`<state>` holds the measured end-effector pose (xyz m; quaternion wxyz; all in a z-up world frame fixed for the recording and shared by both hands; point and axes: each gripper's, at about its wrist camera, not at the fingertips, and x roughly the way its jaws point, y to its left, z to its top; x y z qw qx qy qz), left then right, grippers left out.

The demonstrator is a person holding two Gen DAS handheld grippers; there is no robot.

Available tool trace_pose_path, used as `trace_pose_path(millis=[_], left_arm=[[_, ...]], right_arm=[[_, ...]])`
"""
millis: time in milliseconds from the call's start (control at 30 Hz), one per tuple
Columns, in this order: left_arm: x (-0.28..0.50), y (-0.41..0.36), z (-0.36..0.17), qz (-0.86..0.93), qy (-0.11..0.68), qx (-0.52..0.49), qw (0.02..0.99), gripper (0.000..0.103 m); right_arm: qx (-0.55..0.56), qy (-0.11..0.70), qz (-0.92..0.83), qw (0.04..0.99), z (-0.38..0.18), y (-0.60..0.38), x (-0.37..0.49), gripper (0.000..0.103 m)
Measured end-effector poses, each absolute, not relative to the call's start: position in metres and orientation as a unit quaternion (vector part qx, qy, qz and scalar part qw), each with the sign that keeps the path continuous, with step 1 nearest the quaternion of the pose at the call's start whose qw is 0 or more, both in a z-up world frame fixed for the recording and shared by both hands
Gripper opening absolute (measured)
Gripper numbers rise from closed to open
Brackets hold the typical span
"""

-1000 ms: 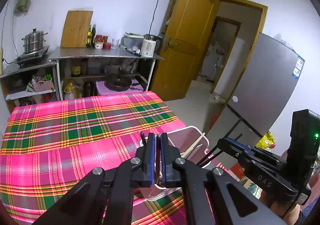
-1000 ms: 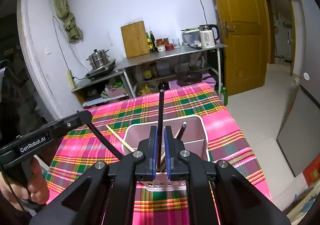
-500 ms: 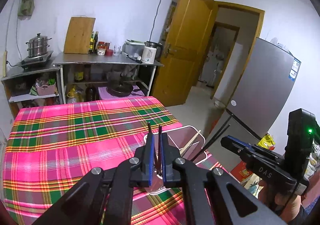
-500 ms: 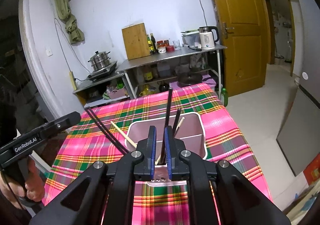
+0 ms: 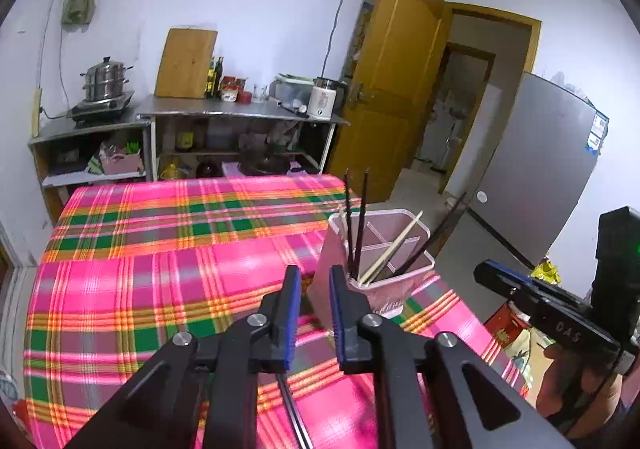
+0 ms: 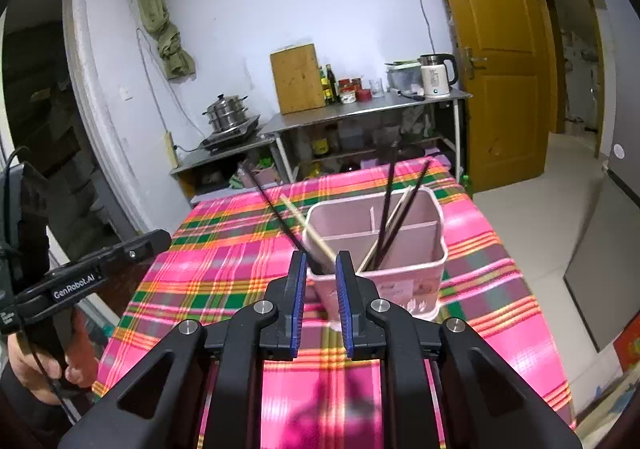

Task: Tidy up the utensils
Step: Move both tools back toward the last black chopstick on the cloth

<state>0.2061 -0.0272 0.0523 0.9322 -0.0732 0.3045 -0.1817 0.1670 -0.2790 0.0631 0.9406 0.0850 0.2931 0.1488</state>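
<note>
Chopsticks, dark ones and pale ones, now stand in the pink holder, which sits on the plaid-covered table close to its right edge as the right wrist view shows it. The holder is split into compartments; one dark pair leans in the near right compartment, while another dark pair and a pale stick slant out over the near left rim.

Both grippers sit on the near side of the holder. The left gripper has its jaws opening with nothing between the pads, only cloth showing through the gap; the holder stands just beyond its right finger. The right gripper is also opening, and the slanting sticks appear behind its gap, not pinched by it.

This looks like the drop-off step: the sticks seem delivered and let go. The visible tablecloth shows no other loose utensil, so the next move probably calls for drawing both grippers clear without knocking the leaning sticks, which overhang the rim and could tip out.
</note>
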Motion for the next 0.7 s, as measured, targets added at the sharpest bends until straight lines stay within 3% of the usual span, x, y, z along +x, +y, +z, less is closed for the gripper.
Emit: trace_pose_path(millis=[700], left_arm=[[0.189,-0.008,-0.035,-0.155,0.384,-0.084,0.906,0.016]], right_arm=[[0.073,0.34,0.179,0.92,0.017,-0.249,0.15,0.016]])
